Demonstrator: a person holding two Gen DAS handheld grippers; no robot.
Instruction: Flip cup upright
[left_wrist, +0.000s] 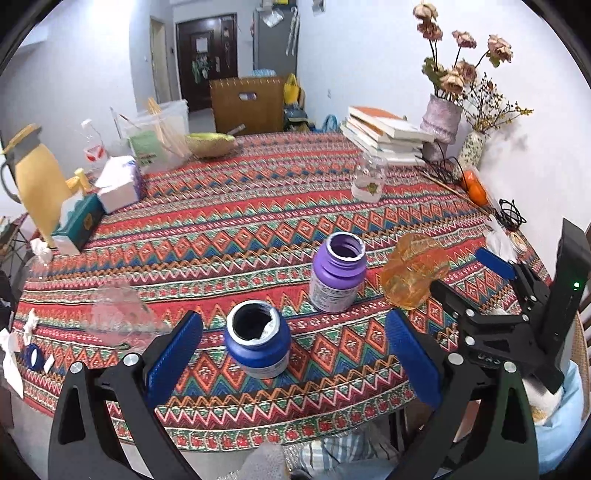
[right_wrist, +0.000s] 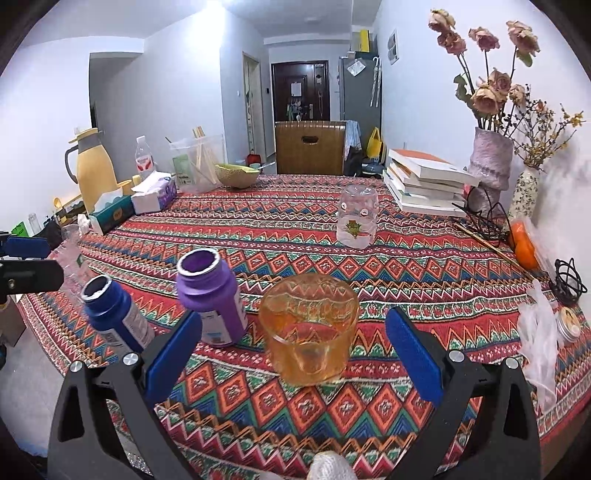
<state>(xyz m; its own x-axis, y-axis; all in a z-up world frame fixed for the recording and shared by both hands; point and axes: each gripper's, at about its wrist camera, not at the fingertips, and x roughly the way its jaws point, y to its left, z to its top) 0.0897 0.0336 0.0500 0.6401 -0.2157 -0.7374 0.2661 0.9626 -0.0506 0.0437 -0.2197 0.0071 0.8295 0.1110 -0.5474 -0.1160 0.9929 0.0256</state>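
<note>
An orange glass cup stands upright on the patterned tablecloth, mouth up, between my right gripper's open blue fingers and apart from both. It also shows in the left wrist view, with the right gripper beside it. A clear glass cup stands upside down farther back; it shows in the left wrist view too. My left gripper is open around a blue bottle without touching it.
A purple open bottle and the blue bottle stand left of the orange cup. A clear plastic bottle lies at the near left. Books, vases, oranges line the right; tissue boxes and a yellow jug the left.
</note>
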